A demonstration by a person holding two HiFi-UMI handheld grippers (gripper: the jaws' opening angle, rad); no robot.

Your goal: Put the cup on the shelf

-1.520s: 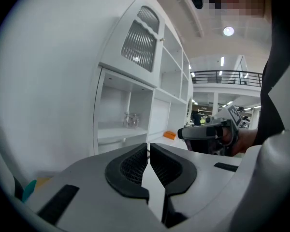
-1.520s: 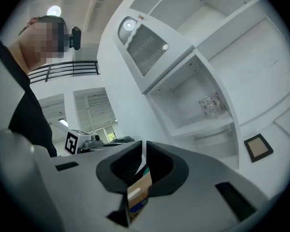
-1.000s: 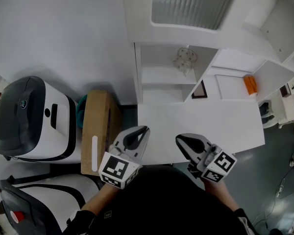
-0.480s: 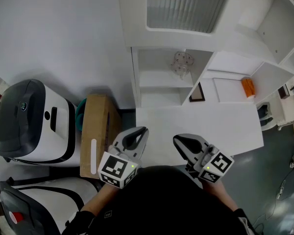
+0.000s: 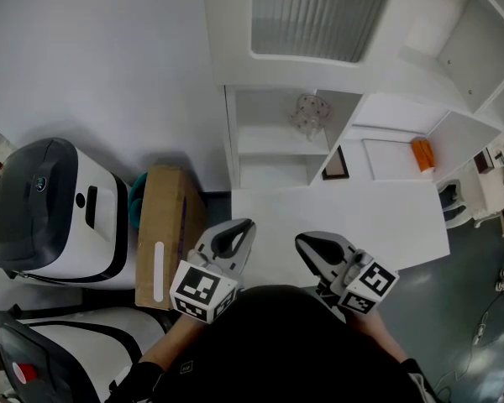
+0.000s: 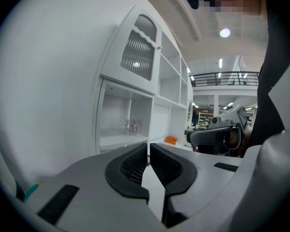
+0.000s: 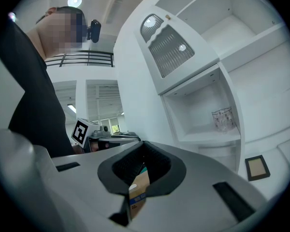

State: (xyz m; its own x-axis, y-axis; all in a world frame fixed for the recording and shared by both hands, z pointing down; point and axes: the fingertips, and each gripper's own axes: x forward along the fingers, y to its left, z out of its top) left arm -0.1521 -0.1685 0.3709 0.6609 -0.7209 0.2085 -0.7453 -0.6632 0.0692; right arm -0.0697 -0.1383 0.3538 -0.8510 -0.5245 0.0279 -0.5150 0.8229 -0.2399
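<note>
Over the near edge of the white table (image 5: 386, 217), left gripper (image 5: 238, 232) and right gripper (image 5: 307, 247) are both closed w/ nothing held, unmoved vs. a sec ago. Glass cup (image 5: 309, 113) stands already on the shelf (image 5: 281, 151), well apart from both; task looks done.

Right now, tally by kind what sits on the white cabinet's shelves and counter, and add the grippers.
Glass cup: 1
Picture frame: 1
Orange thing: 1
Grippers: 2, the left gripper and the right gripper
Total: 5
</note>
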